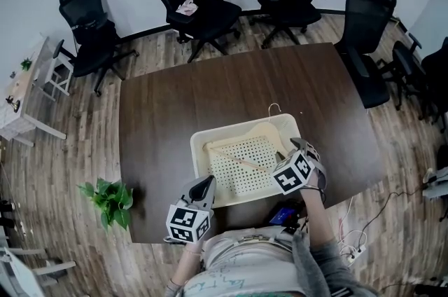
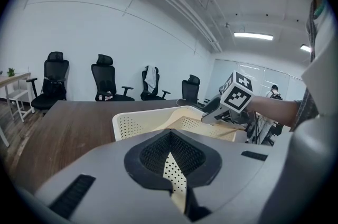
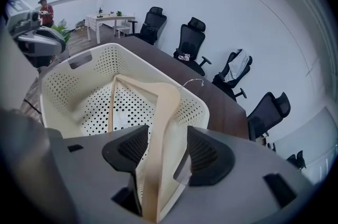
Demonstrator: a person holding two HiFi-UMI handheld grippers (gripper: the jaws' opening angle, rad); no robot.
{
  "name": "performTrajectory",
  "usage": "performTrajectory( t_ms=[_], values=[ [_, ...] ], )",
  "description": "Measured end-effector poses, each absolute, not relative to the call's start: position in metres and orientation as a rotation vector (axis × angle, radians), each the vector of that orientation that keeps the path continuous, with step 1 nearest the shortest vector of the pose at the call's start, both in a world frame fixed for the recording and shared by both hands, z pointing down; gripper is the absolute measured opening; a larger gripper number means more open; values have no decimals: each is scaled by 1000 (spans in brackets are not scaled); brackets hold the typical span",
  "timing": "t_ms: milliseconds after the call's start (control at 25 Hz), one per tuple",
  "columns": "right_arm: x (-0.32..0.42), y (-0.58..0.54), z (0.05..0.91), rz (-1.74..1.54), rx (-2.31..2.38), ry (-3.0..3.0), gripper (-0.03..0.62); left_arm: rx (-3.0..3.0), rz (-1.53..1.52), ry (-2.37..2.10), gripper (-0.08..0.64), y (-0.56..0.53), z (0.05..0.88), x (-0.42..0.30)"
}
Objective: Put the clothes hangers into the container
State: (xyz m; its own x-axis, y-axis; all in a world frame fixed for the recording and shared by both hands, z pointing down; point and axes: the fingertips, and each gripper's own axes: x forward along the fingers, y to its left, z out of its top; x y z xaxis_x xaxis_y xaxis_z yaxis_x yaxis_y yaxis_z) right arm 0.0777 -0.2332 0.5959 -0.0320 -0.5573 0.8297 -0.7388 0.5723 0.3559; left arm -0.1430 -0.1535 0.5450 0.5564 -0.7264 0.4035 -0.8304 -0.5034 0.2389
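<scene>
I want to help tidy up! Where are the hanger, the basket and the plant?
Hanger (image 3: 161, 96): right gripper view, on its wide wooden shoulder.
Basket (image 1: 197, 157): head view, on its left rim.
Plant (image 1: 112, 199): head view, on its green leaves.

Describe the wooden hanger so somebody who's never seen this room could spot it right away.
On the dark brown wooden table sits a cream perforated plastic basket. Inside it lies the pale wooden clothes hanger, its metal hook sticking out over the far rim. It is the only thing in the basket, and one end runs between the fingers of the right gripper.
</scene>
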Motion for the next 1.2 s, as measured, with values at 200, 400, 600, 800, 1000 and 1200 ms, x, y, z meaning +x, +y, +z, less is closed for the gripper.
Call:
performTrajectory(
  t_ms=[200,400,600,800,1000,1200],
  values=[
    [80,-232,586,194,1114,-1733,218,2389,350,-1270,11,-152,544,-139],
    [83,-226,579,181,1133,-1746,160,2393,346,-1274,11,-150,541,-136],
    [86,-220,577,191,1133,-1762,138,2397,337,-1289,11,-147,537,-133],
    [85,-213,579,209,1134,-1774,110,2402,336,-1294,11,-146,535,-130],
    [83,-208,578,223,1129,-1792,63,2412,340,-1292,11,-149,531,-124],
    [82,-203,581,237,1102,-1791,51,2426,330,-1286,11,-152,527,-117]
  ],
)
